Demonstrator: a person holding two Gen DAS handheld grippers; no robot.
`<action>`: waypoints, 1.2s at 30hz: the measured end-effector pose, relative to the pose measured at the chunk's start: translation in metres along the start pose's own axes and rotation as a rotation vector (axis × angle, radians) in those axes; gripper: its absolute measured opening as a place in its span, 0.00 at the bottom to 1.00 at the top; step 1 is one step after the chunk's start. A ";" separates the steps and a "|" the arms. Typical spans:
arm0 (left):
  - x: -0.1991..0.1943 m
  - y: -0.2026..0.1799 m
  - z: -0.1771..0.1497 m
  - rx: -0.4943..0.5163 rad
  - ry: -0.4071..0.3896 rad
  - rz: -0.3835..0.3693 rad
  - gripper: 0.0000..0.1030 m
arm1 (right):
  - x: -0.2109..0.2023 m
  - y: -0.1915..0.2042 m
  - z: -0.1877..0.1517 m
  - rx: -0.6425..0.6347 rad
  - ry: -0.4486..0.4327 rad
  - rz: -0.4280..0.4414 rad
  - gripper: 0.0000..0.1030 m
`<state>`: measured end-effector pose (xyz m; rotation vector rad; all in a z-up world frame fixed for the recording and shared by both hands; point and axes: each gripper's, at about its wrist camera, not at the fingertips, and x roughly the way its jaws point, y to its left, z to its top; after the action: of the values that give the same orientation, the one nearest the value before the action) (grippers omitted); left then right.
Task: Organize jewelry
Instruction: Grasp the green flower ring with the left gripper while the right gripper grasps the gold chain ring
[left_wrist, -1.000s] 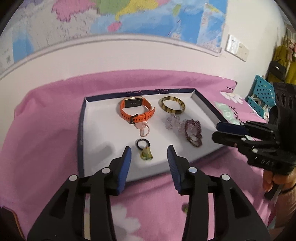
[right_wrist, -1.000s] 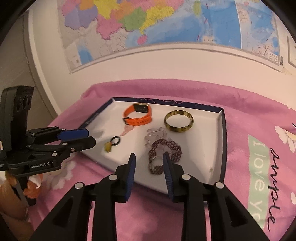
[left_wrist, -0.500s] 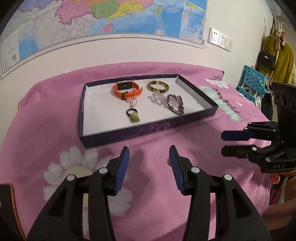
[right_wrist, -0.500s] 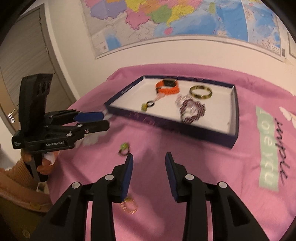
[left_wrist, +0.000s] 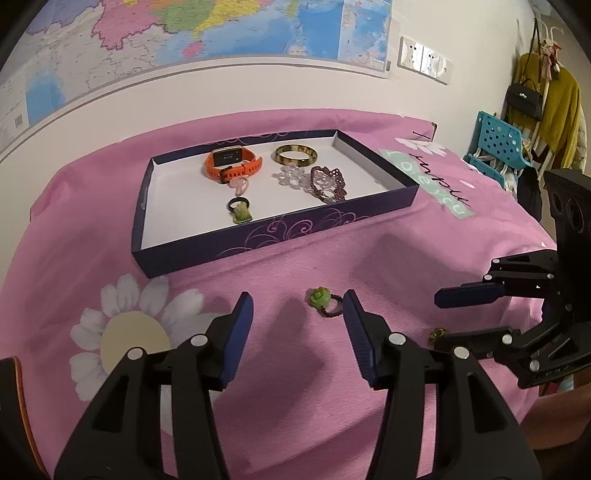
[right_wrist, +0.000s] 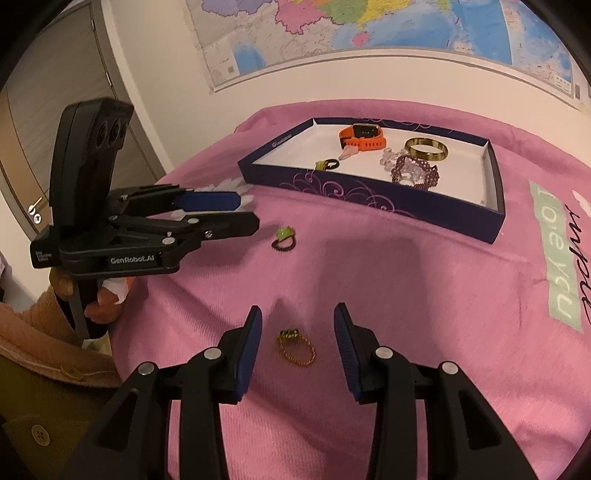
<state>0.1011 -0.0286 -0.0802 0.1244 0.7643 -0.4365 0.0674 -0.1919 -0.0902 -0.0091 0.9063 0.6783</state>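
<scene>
The left tongs (left_wrist: 298, 325) hang wide open over the pink cloth (left_wrist: 388, 258), nothing between the blue pads, and the green flower ring (left_wrist: 324, 302) lies on the cloth just past the tips, nearer the right pad, on the near side of the box (left_wrist: 273, 236). That dark blue box sits further back on the cloth, and everything else is placed from it: inside, toward its far wall, the orange watch (left_wrist: 232, 165), with a small pink piece (left_wrist: 241, 185) just in front of it and a black ring with a yellow-green charm (left_wrist: 239, 211) nearer the front wall. Right of the watch, the amber bangle (left_wrist: 296, 155), then the clear bead bracelet (left_wrist: 291, 176) touching the purple bead bracelet (left_wrist: 328, 181). Over to the right tongs (right_wrist: 298, 338): also spread wide, gripping nothing, and the gold ring (right_wrist: 295, 349) lies on the cloth right between the two pads, well short of the box's front wall. Behind the box, a map (left_wrist: 207, 33) on the wall.
</scene>
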 end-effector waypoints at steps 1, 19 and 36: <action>0.001 -0.001 0.000 0.002 0.002 -0.001 0.48 | 0.000 0.001 -0.001 -0.006 0.001 0.000 0.37; 0.023 -0.016 0.003 0.042 0.062 -0.009 0.49 | 0.002 0.008 -0.009 -0.067 0.009 -0.035 0.22; 0.037 -0.026 0.005 0.049 0.112 0.015 0.35 | 0.001 0.001 -0.010 -0.040 0.000 -0.040 0.10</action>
<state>0.1166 -0.0655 -0.1012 0.2015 0.8620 -0.4372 0.0600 -0.1935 -0.0974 -0.0626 0.8901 0.6588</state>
